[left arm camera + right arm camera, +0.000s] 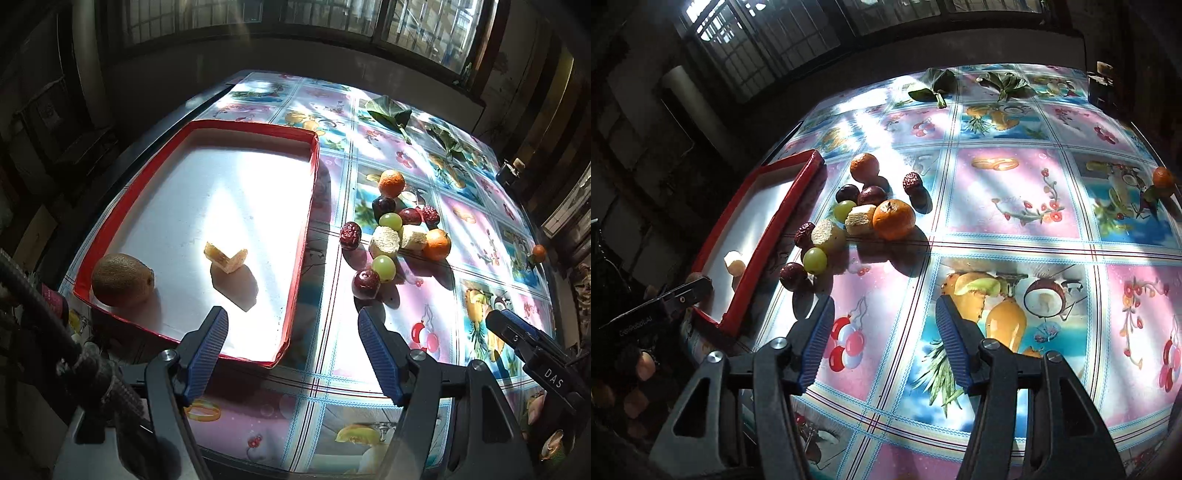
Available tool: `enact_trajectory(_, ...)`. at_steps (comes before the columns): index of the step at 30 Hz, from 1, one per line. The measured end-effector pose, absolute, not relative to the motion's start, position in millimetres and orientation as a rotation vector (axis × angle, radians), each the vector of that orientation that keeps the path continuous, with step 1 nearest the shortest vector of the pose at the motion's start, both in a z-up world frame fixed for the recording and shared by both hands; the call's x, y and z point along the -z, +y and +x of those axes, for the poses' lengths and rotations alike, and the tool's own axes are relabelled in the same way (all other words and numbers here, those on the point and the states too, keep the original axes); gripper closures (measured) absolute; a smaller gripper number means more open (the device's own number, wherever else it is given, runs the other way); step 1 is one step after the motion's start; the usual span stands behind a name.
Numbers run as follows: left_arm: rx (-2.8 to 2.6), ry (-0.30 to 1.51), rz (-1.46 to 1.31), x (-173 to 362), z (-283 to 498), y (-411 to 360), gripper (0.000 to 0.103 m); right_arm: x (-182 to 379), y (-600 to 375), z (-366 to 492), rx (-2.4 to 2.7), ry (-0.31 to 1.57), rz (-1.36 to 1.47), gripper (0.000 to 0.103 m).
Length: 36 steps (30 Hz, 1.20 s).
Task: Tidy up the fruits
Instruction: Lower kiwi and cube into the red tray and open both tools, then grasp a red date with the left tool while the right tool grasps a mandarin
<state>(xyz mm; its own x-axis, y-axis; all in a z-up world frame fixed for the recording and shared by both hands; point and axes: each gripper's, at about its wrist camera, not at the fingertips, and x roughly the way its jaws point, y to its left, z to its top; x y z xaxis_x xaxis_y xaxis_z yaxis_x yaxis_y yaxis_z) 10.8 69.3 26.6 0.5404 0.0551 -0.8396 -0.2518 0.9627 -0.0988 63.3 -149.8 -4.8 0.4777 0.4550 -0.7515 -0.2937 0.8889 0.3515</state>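
- Left tool [291, 343] spread wide, empty; right tool [884, 332] likewise.
- Nearest dark plum [365, 283] lies just far-right of left tool; tray [308, 206] left of it.

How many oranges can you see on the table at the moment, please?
3. One orange sits at the far end of the fruit pile, a second on the pile's right side by the banana chunks, and a small third lies alone far right. None seems hidden.

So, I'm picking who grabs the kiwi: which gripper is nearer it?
Left. The left gripper hovers at the red tray's near edge, the kiwi ahead-left inside. The right gripper hangs over the tablecloth, outside the tray.
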Motion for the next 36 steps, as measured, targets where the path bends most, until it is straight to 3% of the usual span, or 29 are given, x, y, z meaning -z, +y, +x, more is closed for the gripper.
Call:
enact_trajectory(20,-0.122,1.023,-0.152,-21,15,27,0.03,14,-186,64,-0.429,0.959,0.235,0.045)
enact_trajectory(36,-0.07,1.036,-0.165,2,54,31,0.032,13,-155,87,-0.483,0.949,0.199,0.045)
